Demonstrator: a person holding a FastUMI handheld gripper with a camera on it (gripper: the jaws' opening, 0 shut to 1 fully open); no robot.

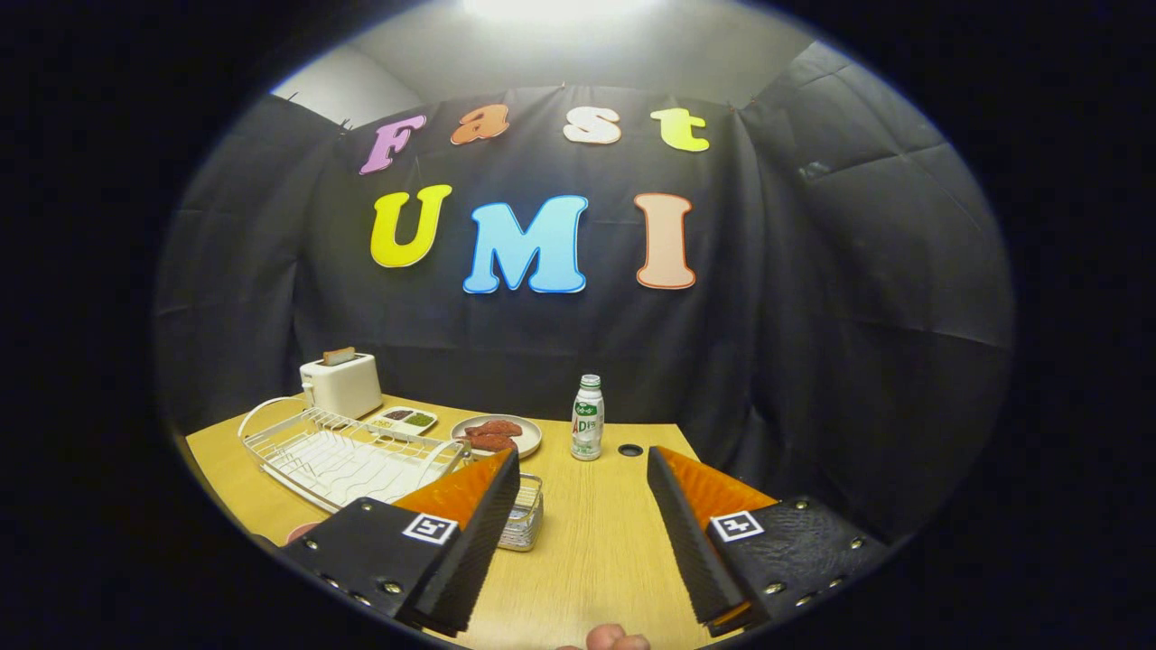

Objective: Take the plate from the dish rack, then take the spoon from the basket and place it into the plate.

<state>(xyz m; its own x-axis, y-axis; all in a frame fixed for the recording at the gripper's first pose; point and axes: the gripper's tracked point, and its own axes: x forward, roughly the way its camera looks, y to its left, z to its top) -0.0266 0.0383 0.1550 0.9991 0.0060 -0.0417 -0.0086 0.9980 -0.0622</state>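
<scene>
Well, tongs (pixel 582 469) gape above the table (pixel 596 542).

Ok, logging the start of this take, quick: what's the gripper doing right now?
Gripper: open, fingers spread wide over the wooden table, holding nothing; the wire basket sits just beside one finger.

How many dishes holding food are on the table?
2. A round plate with reddish food sits left of the bottle; a small divided tray lies between that plate and the toaster. The open gripper may hide others.
</scene>
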